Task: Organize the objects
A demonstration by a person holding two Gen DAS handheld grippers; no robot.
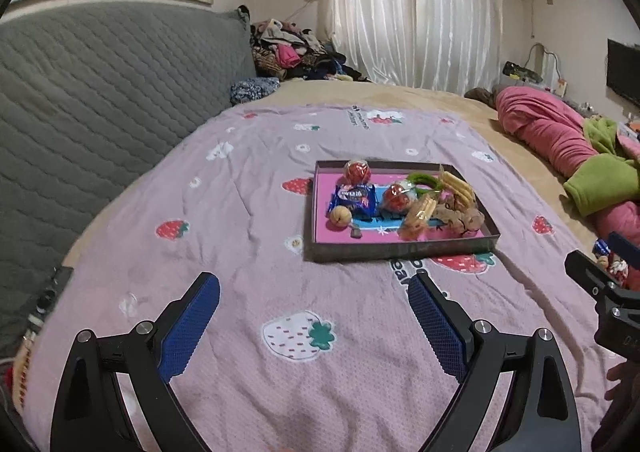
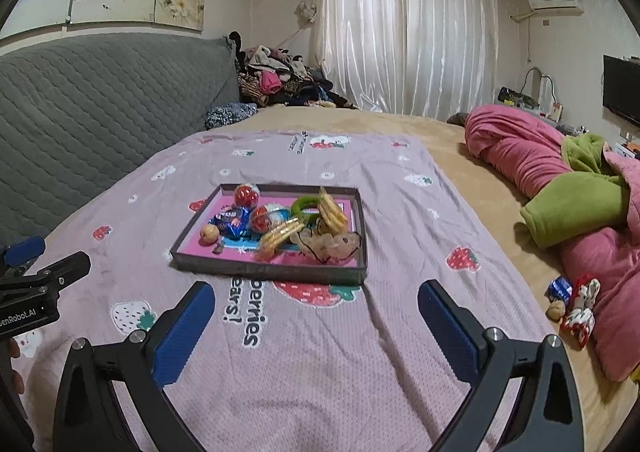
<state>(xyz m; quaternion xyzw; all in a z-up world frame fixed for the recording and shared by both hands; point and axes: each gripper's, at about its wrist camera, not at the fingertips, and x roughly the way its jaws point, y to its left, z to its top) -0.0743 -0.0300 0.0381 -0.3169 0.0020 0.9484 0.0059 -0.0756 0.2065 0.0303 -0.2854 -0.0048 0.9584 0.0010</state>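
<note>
Bed's pink strawberry blanket [image 2: 320, 352] holds a snack-filled tray [image 2: 276, 268] mid-frame; left claw [image 1: 314, 306] and right claw [image 2: 316, 310] both spread, empty.

A wide bed [image 2: 400, 124] with a tan sheet carries a pink strawberry-print blanket [image 2: 320, 352]. A shallow dark tray [image 2: 264, 270] sits on the blanket. A rumpled pink-and-green quilt [image 2: 560, 180] lies along the bed's right side, with a walnut [image 2: 556, 309] and small wrapped items just beside it.
</note>
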